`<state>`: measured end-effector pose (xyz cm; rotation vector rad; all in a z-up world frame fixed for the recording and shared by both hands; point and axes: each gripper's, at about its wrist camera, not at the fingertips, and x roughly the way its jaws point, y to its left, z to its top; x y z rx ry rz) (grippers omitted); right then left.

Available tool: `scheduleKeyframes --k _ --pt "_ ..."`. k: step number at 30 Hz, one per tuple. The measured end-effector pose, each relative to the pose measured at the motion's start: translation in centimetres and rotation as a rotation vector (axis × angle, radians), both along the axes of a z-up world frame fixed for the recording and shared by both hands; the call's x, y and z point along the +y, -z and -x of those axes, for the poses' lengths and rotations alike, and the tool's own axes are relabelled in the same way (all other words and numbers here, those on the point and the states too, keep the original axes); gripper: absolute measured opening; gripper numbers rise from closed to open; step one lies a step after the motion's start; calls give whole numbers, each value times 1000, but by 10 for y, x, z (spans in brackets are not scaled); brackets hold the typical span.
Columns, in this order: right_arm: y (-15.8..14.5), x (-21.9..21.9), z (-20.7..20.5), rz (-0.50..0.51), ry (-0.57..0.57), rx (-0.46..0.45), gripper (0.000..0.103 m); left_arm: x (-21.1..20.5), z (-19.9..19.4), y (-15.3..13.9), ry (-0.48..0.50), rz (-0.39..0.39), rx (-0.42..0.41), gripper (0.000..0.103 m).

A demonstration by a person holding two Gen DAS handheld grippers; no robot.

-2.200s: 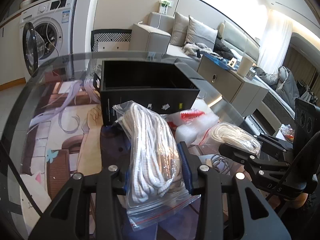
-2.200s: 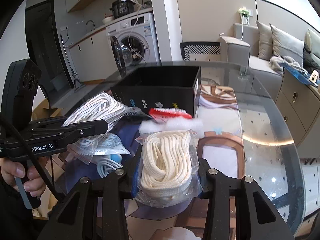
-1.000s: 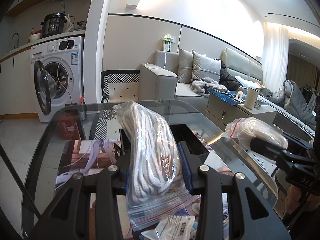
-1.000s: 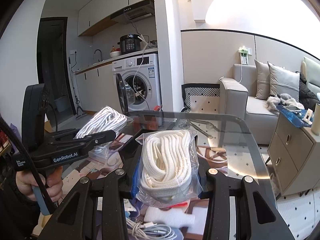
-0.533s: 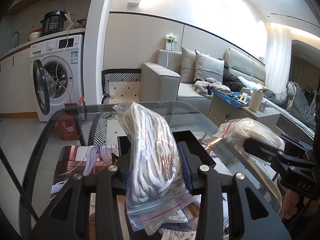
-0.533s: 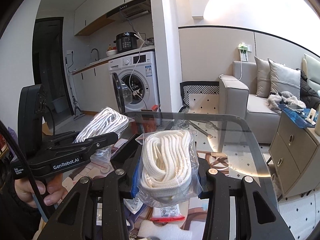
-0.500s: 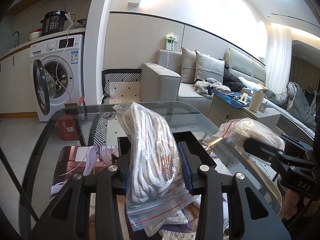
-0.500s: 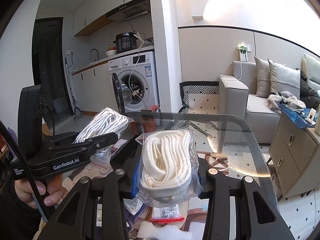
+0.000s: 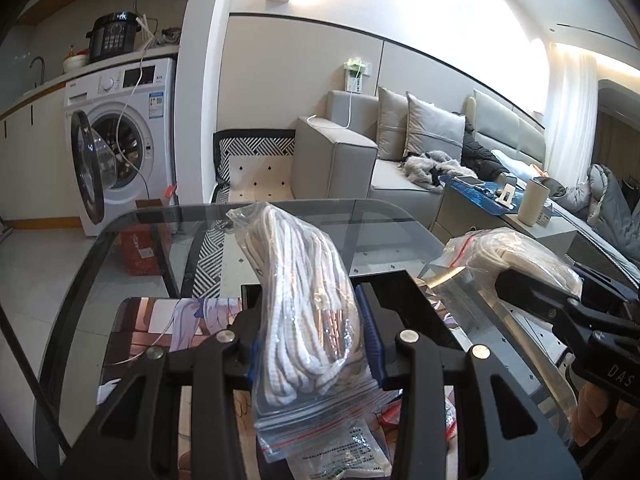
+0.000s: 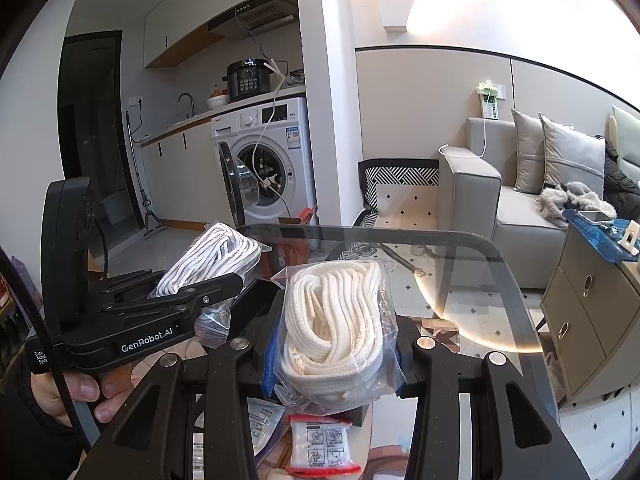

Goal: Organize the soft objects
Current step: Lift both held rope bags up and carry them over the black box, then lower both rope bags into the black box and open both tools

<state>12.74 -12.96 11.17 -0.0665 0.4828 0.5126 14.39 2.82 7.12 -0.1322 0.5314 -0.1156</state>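
Holding both loads aloft: the left gripper point(image 9: 310, 334) is clamping a bagged grey rope point(image 9: 306, 304), the right gripper point(image 10: 332, 344) a bagged white rope point(image 10: 334, 320), above the black box point(image 9: 404, 300) (apparently open) mid-table; each should be lowered squarely inside before releasing.

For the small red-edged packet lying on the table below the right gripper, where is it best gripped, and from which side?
Probably across its two long plain edges, coming straight down from above. The packet lies flat on the table, so there is no raised side to pinch, and its red seals run along the short ends. The right gripper is shut on a rope bag, so it must let that go first.
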Motion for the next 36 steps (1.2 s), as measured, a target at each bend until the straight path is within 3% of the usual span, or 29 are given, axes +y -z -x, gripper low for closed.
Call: scheduleKeyframes --k 36 --pt "65 51 -77 150 -77 144 41 -5 -39 41 56 -16 140 39"
